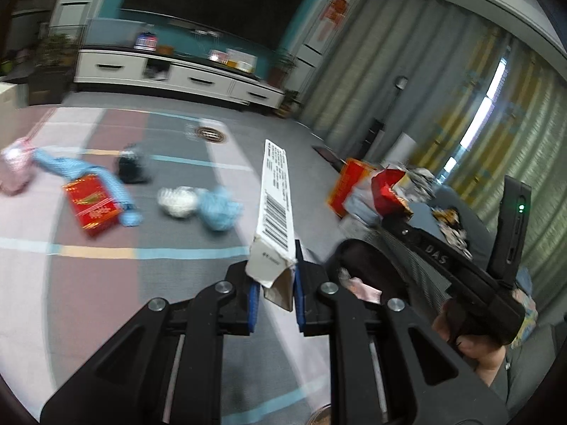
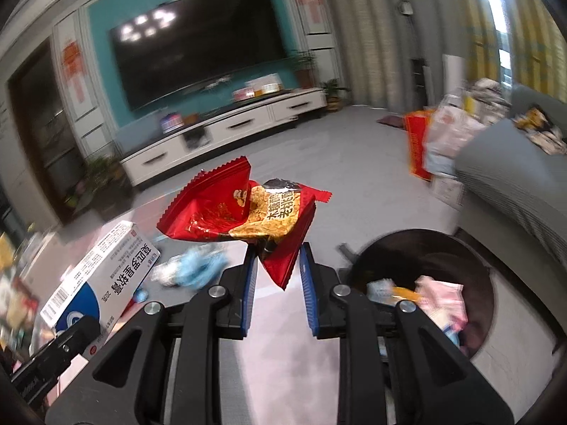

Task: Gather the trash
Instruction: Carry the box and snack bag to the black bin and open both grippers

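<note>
My left gripper is shut on a long white carton with a barcode, held above the patterned floor mat. It also shows in the right wrist view at the left. My right gripper holds a red and gold snack wrapper, with the jaws a little apart around its lower corner; the wrapper shows in the left wrist view too. A dark round bin with pink and blue trash inside sits just right of my right gripper, and its rim shows in the left wrist view.
On the mat lie a red box, blue cloth, a white wad, a black item and a pink bundle. A grey sofa piled with wrappers stands right. A TV cabinet lines the far wall.
</note>
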